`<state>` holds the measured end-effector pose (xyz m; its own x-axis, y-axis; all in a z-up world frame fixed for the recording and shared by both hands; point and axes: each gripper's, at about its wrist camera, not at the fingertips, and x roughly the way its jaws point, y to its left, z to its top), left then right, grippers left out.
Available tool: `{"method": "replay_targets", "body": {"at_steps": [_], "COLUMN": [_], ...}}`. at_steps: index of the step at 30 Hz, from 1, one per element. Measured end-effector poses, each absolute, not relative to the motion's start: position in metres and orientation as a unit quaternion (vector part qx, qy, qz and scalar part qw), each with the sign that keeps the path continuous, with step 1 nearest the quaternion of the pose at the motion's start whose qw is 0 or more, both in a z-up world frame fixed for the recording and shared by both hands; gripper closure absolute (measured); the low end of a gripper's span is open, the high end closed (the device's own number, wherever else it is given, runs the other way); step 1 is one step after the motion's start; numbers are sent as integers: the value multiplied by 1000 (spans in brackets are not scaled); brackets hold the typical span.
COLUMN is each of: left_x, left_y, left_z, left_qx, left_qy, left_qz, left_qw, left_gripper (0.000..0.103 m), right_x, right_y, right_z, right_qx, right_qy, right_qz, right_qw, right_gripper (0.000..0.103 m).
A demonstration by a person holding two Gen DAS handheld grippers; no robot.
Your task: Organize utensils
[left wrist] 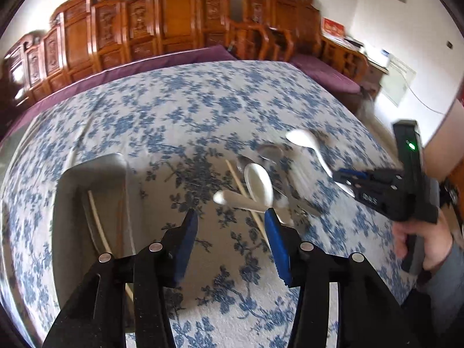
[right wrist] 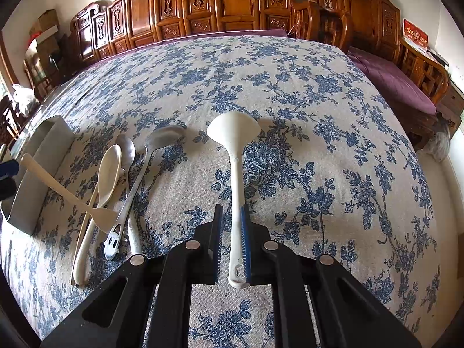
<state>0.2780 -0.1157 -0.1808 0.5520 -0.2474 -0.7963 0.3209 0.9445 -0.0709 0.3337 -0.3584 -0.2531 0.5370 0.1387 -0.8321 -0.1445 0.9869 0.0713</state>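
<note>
- Our left gripper [left wrist: 231,220]: jaws apart, nothing btwn the blue pads; it hangs over the floral cloth, pointing down at the near end of the utensil pile.
- Our right gripper [right wrist: 232,217]: jaws closed on the handle of a white ladle [right wrist: 235,156]; handle runs straight out btwn the pads, bowl end farthest from us, over the tablecloth [right wrist: 319,92]. Whether the bowl touches the cloth, we can't tell.
- In the left wrist view we see the right gripper's black body off to the right w/ a green light on it, held by a hand [left wrist: 423,240] in a grey sleeve.
- Utensil pile, left of the ladle in the right wrist view: cream spatula [right wrist: 69,194] lying slantwise, its handle end pointing toward the container, blade over the other handles.
- Just beside it a long cream spoon [right wrist: 104,179], then two metal spoons [right wrist: 136,174] w/ handles crossing; a thin chopstick [right wrist: 87,217] lies under the spatula.
- All of the pile rests on the cloth, well apart from the ladle.
- Grey box-shaped container [right wrist: 37,174] at the left edge of the table, just beside the pile; in the left wrist view we see pale sticks [left wrist: 97,220] already inside it (chopsticks, prob.).
- Behind the table: carved wooden bench backs [right wrist: 203,3] w/ purple cushions [right wrist: 388,75], white wall above.
</note>
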Motion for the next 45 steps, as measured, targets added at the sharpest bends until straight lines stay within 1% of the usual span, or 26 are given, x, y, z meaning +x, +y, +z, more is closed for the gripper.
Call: {"method": "replay_targets", "body": {"at_steps": [6, 7, 8, 12, 15, 18, 19, 25, 31, 33, 37, 43, 44, 45], "left_x": [296, 299, 302, 302, 295, 286, 281, 268, 262, 263, 263, 258, 258, 258], "left_y": [-117, -117, -117, -118, -119, -125, -126, -121, -95, -86, -71, -50, -46, -40], "left_z": [-185, -188, -192, -193, -181, -164, -157, -127, -106, -103, -99, -94, -93, -93], "left_qx": [18, 12, 6, -8, -26, -12, -8, 21, 16, 14, 15, 25, 28, 30], "left_qy": [454, 460, 468, 466, 448, 426, 415, 380, 357, 352, 341, 324, 322, 320], "left_qz": [-166, -168, -170, -183, -203, -209, -212, -198, -179, -173, -162, -149, -145, -138], "left_qw": [875, 872, 867, 865, 870, 880, 885, 903, 917, 920, 926, 934, 935, 937], "left_gripper": [58, 67, 80, 84, 89, 94, 97, 98, 98, 98, 98, 98, 98, 98], "right_x": [333, 333, 333, 334, 335, 335, 336, 338, 348, 357, 378, 395, 396, 395], "right_y": [-361, -362, -362, -362, -363, -360, -359, -360, -361, -359, -351, -345, -344, -343], "right_z": [-252, -252, -252, -253, -252, -254, -255, -257, -248, -245, -250, -260, -261, -261], "right_qx": [0, 1, 1, -1, 0, -2, -3, -5, -1, -9, -44, -63, -66, -68], "right_qy": [473, 473, 473, 477, 476, 477, 477, 479, 457, 452, 457, 471, 471, 471], "right_qz": [77, 76, 77, 76, 76, 76, 76, 73, 89, 88, 78, 68, 67, 68], "right_qw": [878, 878, 878, 876, 876, 876, 875, 875, 885, 888, 885, 877, 877, 877], "right_gripper": [89, 89, 89, 89, 89, 89, 89, 89, 89, 89, 85, 85, 86, 90]}}
